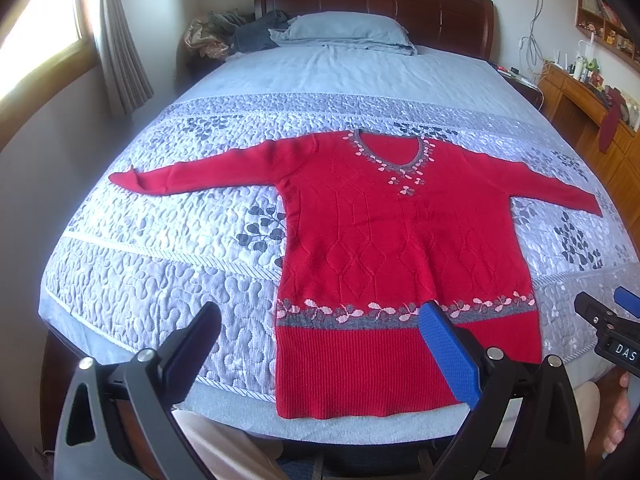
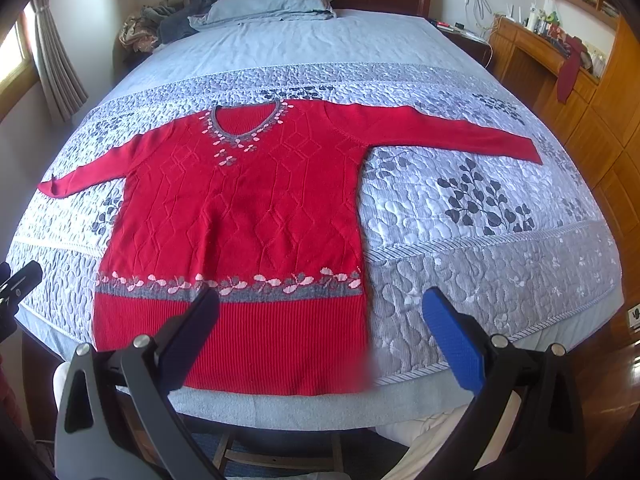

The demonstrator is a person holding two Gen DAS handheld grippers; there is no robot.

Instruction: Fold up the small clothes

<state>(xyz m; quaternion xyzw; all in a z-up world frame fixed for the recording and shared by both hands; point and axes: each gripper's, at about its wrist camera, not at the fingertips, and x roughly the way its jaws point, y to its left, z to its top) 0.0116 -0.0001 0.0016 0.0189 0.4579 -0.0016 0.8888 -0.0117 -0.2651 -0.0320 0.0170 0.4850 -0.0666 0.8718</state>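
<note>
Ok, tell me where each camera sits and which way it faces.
Left wrist: on the left gripper at the bed's foot, facing the headboard; open fingers show, and the right gripper at the right edge.
Right wrist: on the right gripper, same direction; open fingers show.
Shared: the red sweater flat on the bed, and the pillow.

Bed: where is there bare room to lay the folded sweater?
Free: the plain sheet between the sweater neckline and pillow; the quilt below each spread sleeve. Crowded: a clothes pile beside the pillow.
</note>
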